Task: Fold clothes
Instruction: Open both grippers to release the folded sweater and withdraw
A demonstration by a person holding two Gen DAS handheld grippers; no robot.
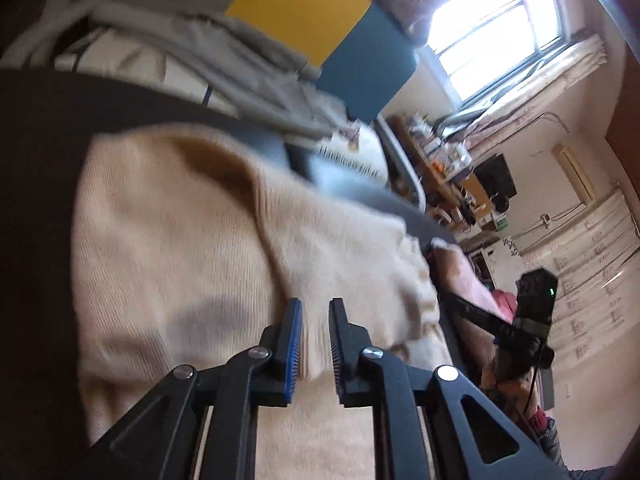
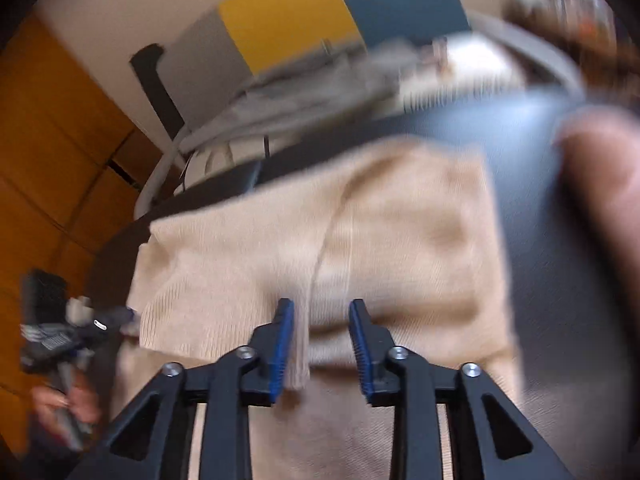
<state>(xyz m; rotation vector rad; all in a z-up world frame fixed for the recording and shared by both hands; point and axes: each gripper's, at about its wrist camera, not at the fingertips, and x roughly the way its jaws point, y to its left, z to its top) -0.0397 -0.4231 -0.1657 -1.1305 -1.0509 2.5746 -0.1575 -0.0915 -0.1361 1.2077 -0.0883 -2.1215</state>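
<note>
Beige ribbed sweater (image 1: 192,248), partly folded, on the dark table (image 2: 560,272).
I see one panel doubled over the body. My left gripper (image 1: 315,344) and right gripper (image 2: 322,344) stand parted above it, holding nothing; further folds may remain.

Bare dark bench (image 2: 560,240) lies open to the right of the beige sweater (image 2: 360,240) and along its far edge. Beyond that, a heap of grey and white clothes (image 2: 320,92) blocks the far side, against yellow and blue panels (image 2: 288,20).
</note>
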